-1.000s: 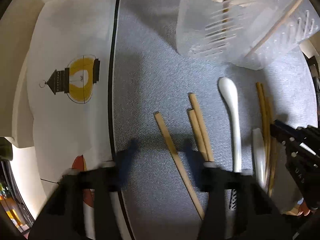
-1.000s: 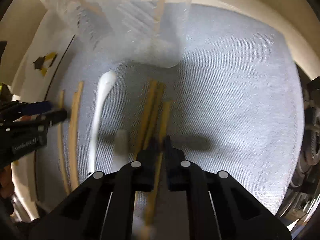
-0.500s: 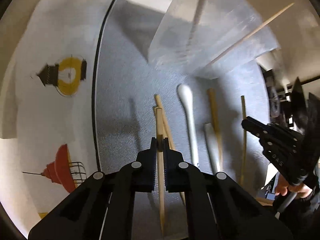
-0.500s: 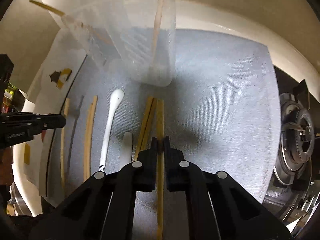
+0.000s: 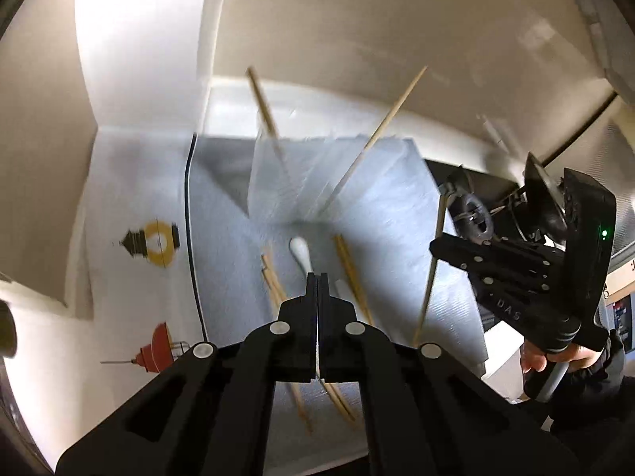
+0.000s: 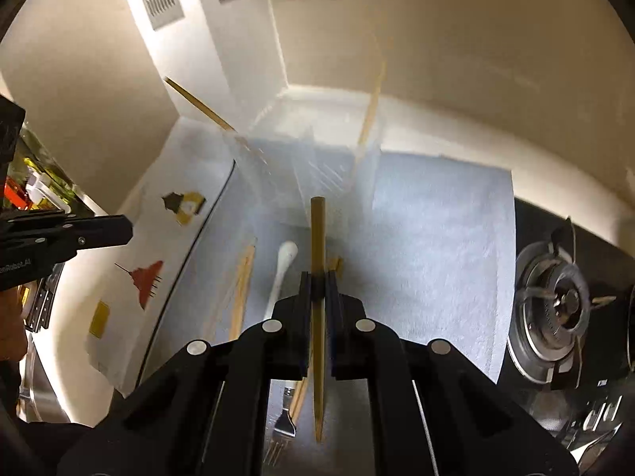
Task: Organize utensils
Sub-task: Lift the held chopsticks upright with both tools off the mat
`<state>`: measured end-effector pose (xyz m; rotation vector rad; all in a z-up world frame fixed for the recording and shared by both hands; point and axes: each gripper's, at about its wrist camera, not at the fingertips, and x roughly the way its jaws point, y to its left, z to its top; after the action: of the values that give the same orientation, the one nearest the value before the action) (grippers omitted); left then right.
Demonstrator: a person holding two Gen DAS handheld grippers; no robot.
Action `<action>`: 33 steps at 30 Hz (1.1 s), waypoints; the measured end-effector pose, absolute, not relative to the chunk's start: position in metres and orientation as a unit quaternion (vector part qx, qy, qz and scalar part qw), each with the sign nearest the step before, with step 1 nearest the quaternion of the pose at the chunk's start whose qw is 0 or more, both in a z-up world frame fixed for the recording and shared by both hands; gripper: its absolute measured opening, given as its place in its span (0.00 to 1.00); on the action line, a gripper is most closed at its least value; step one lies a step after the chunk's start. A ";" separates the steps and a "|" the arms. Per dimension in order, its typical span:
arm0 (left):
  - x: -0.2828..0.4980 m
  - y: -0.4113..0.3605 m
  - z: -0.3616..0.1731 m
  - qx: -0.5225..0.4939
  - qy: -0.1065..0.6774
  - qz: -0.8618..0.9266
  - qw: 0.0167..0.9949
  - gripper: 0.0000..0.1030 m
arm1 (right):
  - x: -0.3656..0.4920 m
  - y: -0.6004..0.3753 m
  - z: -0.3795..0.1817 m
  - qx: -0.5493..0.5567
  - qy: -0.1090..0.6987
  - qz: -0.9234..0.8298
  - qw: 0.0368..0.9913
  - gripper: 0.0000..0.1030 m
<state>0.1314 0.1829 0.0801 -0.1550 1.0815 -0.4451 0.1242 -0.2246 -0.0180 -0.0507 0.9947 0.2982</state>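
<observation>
Overhead, grey mat (image 6: 436, 238) on a pale counter (stove (image 6: 563, 301) alongside), right tool (image 6: 318, 277) pinching a chopstick (image 6: 317, 230), left tool (image 5: 317, 277) closed.

Both grippers lifted off the grey woven mat (image 5: 397, 214): right gripper (image 6: 318, 277) carries 1 wooden chopstick (image 6: 317, 238); left gripper (image 5: 317, 279) closed.

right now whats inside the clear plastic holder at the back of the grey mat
Two wooden chopsticks stand in the clear plastic holder, leaning apart: one tilts left, the other right. Their lower ends blur behind the ribbed walls, so anything else at the bottom cannot be made out.
</observation>
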 end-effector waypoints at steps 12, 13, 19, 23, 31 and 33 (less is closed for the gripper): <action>0.183 0.178 -0.023 -0.051 0.612 -0.154 0.774 0.02 | 0.137 -0.232 -0.055 -0.019 0.520 0.126 0.845 0.07; 0.187 0.177 -0.030 -0.050 0.615 -0.151 0.772 0.02 | 0.139 -0.234 -0.058 -0.018 0.524 0.124 0.843 0.07; 0.200 0.161 -0.062 0.012 0.624 -0.130 0.770 0.55 | 0.142 -0.241 -0.069 -0.009 0.537 0.122 0.835 0.07; 0.202 0.157 -0.074 0.021 0.641 -0.123 0.757 0.53 | 0.143 -0.245 -0.074 -0.004 0.544 0.121 0.831 0.07; 0.193 0.158 -0.083 0.046 0.652 -0.120 0.747 0.50 | 0.146 -0.247 -0.076 0.003 0.546 0.124 0.828 0.07; 0.192 0.156 -0.084 0.062 0.647 -0.117 0.750 0.49 | 0.146 -0.247 -0.078 0.003 0.548 0.125 0.827 0.07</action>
<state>0.1916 0.1560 -0.0838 0.1364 1.4147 -0.2564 0.1465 -0.2469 -0.0777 0.0073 1.1640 0.2660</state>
